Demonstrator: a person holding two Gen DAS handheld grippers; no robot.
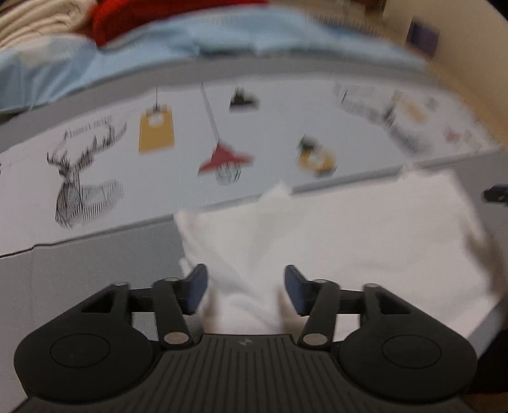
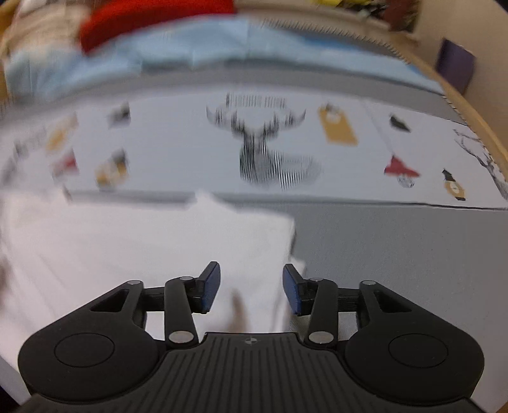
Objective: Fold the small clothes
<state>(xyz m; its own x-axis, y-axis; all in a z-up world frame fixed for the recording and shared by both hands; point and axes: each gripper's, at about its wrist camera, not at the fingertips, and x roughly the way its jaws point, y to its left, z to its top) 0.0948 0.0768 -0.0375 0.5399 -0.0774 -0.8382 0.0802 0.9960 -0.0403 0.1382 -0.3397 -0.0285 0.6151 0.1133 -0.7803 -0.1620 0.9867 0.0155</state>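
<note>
A white garment (image 1: 349, 232) lies flat on the grey surface, blurred by motion. My left gripper (image 1: 246, 287) is open, its blue pads either side of the garment's near left part, above the cloth. In the right wrist view the same white garment (image 2: 143, 241) fills the left and middle. My right gripper (image 2: 250, 287) is open over its near right edge. Neither gripper holds cloth.
A printed cloth with a deer head (image 1: 76, 181) and lamp drawings covers the table behind the garment; it also shows in the right wrist view (image 2: 270, 152). Light blue fabric (image 1: 222, 41), a red item (image 2: 152, 19) and cream cloth (image 1: 38, 22) lie at the back.
</note>
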